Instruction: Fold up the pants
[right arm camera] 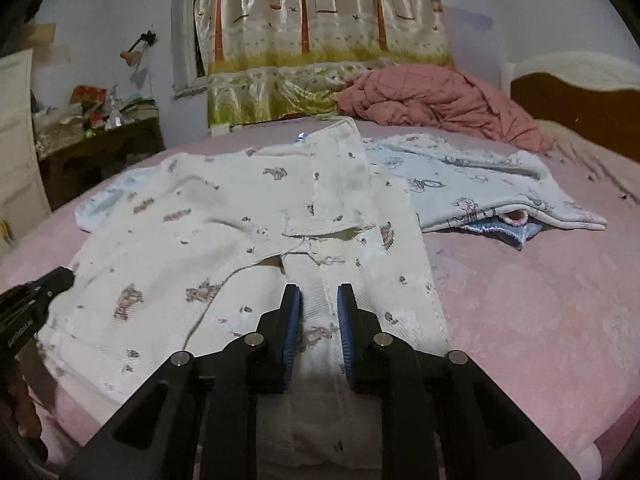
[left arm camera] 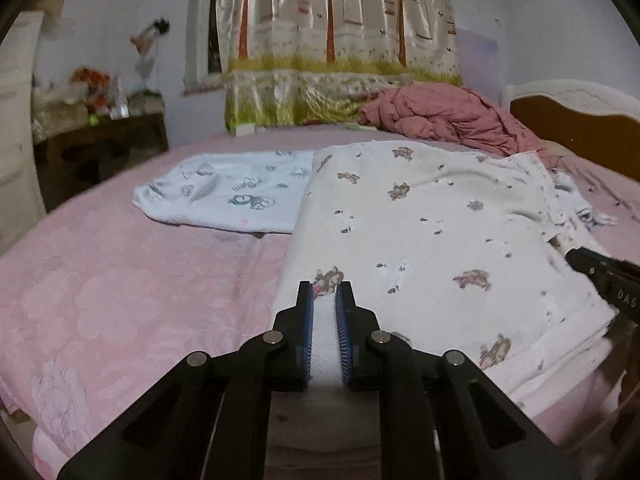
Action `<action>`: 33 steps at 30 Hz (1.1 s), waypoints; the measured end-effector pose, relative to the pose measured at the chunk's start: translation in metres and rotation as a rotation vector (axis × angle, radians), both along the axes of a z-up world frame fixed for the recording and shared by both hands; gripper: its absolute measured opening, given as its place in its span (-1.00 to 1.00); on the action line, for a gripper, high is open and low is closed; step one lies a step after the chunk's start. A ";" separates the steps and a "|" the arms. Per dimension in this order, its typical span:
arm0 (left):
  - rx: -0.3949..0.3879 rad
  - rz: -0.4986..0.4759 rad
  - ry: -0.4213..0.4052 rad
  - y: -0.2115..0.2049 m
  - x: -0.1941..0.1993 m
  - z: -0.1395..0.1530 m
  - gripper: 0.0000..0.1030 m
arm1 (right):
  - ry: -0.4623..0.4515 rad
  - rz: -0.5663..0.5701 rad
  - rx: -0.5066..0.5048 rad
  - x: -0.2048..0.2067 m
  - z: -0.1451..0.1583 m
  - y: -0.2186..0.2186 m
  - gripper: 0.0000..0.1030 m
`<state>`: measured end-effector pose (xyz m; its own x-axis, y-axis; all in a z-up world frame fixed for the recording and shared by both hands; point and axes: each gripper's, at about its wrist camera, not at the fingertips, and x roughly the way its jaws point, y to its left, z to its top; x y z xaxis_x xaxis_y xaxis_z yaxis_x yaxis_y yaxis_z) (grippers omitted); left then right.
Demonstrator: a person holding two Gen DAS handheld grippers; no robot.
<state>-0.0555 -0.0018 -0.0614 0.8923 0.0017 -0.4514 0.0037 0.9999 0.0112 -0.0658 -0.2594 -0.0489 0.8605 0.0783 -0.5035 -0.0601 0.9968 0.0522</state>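
Nearest the lens, the black left gripper with blue ribbed pads (left arm camera: pixel 324 300) is clamped on the near hem of the cream waffle-knit pants with small brownish animal prints (left arm camera: pixel 420 216), while the matching right gripper (right arm camera: pixel 319 300) pinches a ridge of the same soft cloth at the near edge. The pants lie spread, partly folded, on the pink embossed bedsheet (left arm camera: pixel 132 288). Both near corners look gripped to begin a fold, so the next move calls for lifting together and carrying the edge evenly away.
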 end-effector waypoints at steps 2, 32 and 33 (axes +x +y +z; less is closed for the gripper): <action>-0.031 0.001 -0.013 0.005 -0.003 -0.001 -0.75 | -0.017 -0.012 -0.031 -0.003 -0.003 0.004 -0.64; -0.095 -0.092 -0.020 0.009 0.143 0.109 -0.07 | 0.149 0.135 0.229 0.147 0.089 -0.055 0.00; -0.089 -0.087 -0.014 0.009 0.144 0.104 -0.07 | 0.167 0.151 0.236 0.151 0.082 -0.054 0.00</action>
<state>0.0887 0.0069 0.0431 0.8934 -0.1153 -0.4342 0.0905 0.9929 -0.0774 0.0849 -0.3135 0.0328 0.7371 0.3299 -0.5898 -0.1773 0.9366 0.3023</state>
